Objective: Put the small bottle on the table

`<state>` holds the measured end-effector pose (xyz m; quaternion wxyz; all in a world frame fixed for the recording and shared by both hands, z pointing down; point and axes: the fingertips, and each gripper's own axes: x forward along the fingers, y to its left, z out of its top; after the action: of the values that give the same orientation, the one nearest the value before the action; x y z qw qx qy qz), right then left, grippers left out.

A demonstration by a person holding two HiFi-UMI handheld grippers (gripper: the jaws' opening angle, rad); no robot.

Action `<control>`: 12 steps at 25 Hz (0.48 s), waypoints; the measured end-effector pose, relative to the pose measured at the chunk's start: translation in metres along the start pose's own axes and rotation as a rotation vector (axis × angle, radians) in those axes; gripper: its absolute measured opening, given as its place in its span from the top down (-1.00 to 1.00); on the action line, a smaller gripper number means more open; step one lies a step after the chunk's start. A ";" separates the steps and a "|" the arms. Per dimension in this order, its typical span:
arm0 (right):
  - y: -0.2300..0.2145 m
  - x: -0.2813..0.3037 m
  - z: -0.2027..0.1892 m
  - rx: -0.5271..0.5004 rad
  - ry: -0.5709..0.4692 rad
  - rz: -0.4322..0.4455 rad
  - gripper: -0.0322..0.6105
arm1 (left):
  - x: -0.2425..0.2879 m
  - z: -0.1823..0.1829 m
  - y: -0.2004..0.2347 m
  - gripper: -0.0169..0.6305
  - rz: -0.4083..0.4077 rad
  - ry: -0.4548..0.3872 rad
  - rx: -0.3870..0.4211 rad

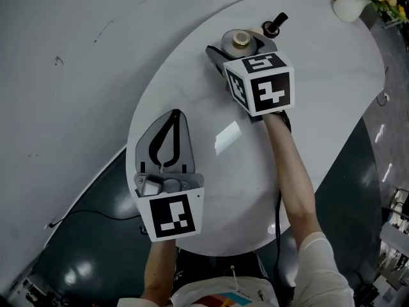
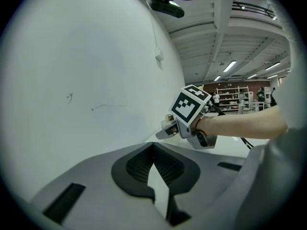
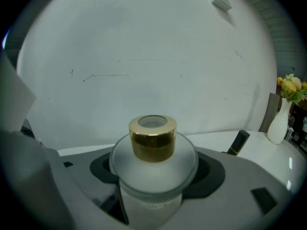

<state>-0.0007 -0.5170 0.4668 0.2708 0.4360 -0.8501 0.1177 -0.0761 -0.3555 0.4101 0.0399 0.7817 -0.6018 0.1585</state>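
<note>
Bottle's place: the small frosted-glass bottle (image 3: 153, 166) with a gold collar sits at the far side of the white oval bench (image 1: 307, 126), towards its right.
Right tool: the right tool (image 1: 243, 48) is clenched on the bottle's round body, one jaw on each side just under the shoulder. I judge this keeps it level for setting down.
Base: it is hidden by the jaws, so I cannot tell whether it touches the bench.
Long axis: upright, with the gold mouth pointing at the ceiling; it shows as a ring from above.
Left tool: the left tool (image 1: 174, 115) is clamped on nothing at the near left, apparently parked out of the way.
Neighbours: a slim black tube (image 1: 276, 24) stands just beyond the bottle. A white vase of yellow flowers (image 1: 350, 6) is at the far right edge, well apart.
</note>
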 end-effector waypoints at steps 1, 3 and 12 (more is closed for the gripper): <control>0.001 0.005 -0.003 0.001 0.009 0.004 -0.19 | 0.001 -0.001 0.001 0.90 0.003 0.002 -0.007; 0.002 0.014 -0.007 0.003 0.021 0.014 -0.19 | 0.002 -0.003 0.002 0.90 0.011 -0.004 -0.031; 0.009 0.036 -0.013 -0.001 0.026 0.029 -0.19 | 0.004 -0.005 0.002 0.90 0.014 -0.003 -0.007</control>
<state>-0.0203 -0.5307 0.4979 0.2803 0.4219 -0.8529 0.1266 -0.0780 -0.3586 0.4163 0.0408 0.7777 -0.6078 0.1554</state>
